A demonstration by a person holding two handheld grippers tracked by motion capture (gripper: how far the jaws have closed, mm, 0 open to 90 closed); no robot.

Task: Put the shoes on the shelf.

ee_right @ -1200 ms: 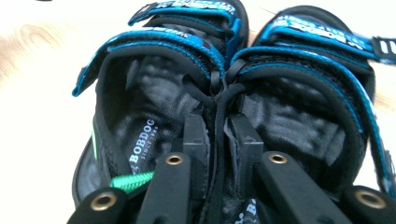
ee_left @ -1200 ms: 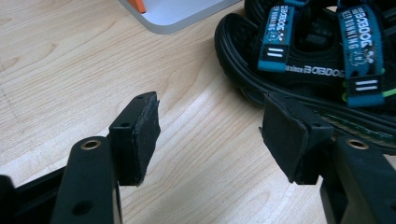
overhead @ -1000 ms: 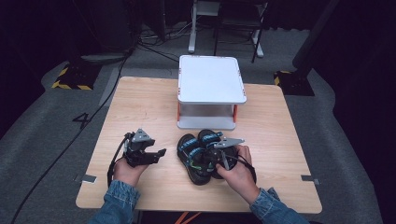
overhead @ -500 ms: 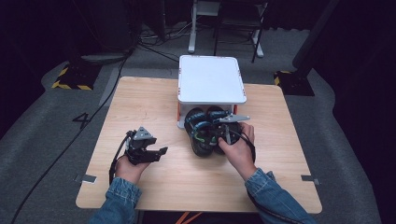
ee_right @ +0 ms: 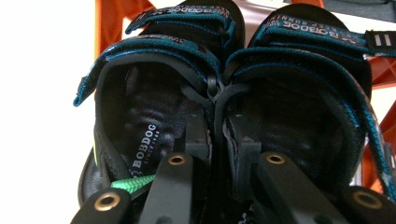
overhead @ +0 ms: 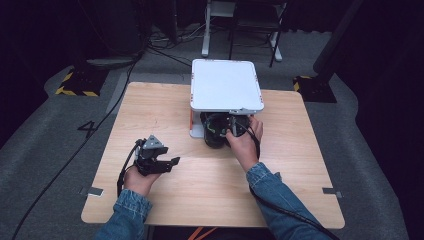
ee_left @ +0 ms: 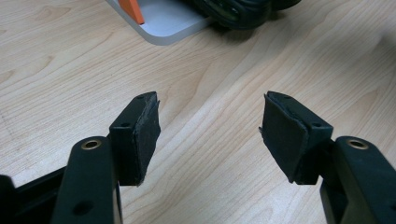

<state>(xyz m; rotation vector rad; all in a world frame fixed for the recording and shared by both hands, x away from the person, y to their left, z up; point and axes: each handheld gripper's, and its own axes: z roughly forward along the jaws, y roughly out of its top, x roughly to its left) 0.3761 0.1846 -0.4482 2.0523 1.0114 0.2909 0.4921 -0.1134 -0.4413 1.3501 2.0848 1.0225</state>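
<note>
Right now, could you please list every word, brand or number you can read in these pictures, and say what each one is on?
"BOBDOG", with a smaller line under it too small to read: printed on the insole of the left sandal.
"BOBDOG RUNNIN...", seen upside down and partly blurred: on the teal strap of the right sandal; the left sandal's strap carries similar lettering, too blurred to read.
"4": marked on the grey floor left of the table.

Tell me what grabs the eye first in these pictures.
A pair of black sandals with teal straps, pinched together at their inner sides by the right hand-held gripper, sits at the mouth of the white shelf. The left hand-held gripper rests open over bare wooden table.
</note>
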